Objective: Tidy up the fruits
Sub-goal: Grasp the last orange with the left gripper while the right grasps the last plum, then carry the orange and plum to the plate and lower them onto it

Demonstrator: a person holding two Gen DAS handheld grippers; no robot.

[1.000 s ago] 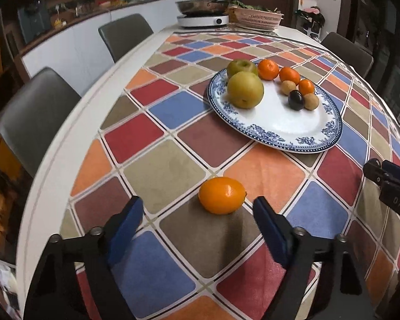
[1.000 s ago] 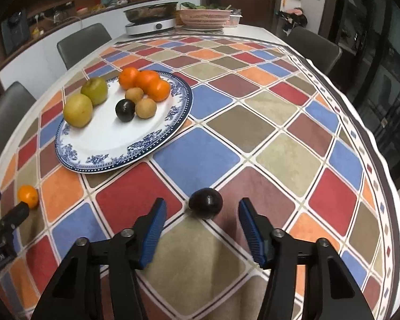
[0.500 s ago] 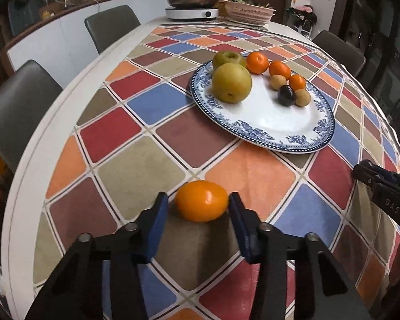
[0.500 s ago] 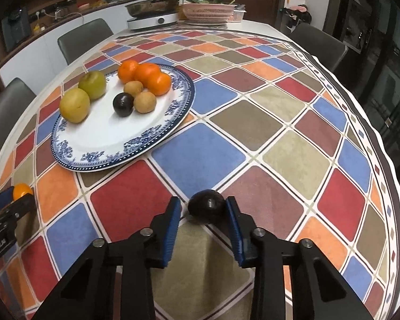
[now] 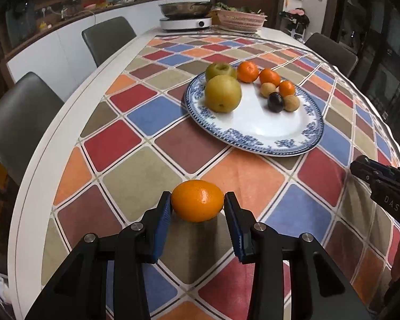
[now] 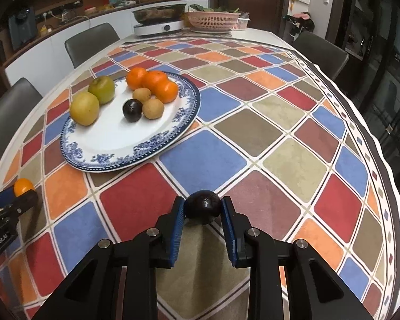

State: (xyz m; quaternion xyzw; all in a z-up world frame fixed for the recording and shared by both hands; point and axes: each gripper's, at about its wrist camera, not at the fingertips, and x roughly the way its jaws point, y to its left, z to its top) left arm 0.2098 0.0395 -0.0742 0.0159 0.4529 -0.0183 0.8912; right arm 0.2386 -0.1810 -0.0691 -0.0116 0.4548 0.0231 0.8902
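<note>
An orange mandarin point(image 5: 197, 199) sits on the checked tablecloth, and my left gripper point(image 5: 197, 206) is shut on it, blue pads pressing both sides. A small dark round fruit point(image 6: 203, 206) lies on the cloth with my right gripper point(image 6: 202, 209) shut on it. Beyond both stands the blue-and-white plate point(image 5: 256, 145) point(image 6: 112, 164). It carries two yellow-green pears point(image 5: 222, 93), three mandarins point(image 5: 248, 71), two brown fruits point(image 5: 291, 103) and one dark fruit point(image 5: 275, 102). The right wrist view also shows the mandarin point(image 6: 22, 186) at the far left.
A cooker with a pan point(image 5: 185, 21) and a pink basket point(image 5: 241, 20) stand at the table's far end. Grey chairs point(image 5: 18, 122) line the left side, another chair point(image 6: 321, 50) is at the right. The white table edge point(image 5: 32, 186) curves close on the left.
Both grippers have closed: the left jaws came in from wide apart onto the mandarin, and the right jaws closed onto the dark fruit. Neither fruit has left the cloth.
</note>
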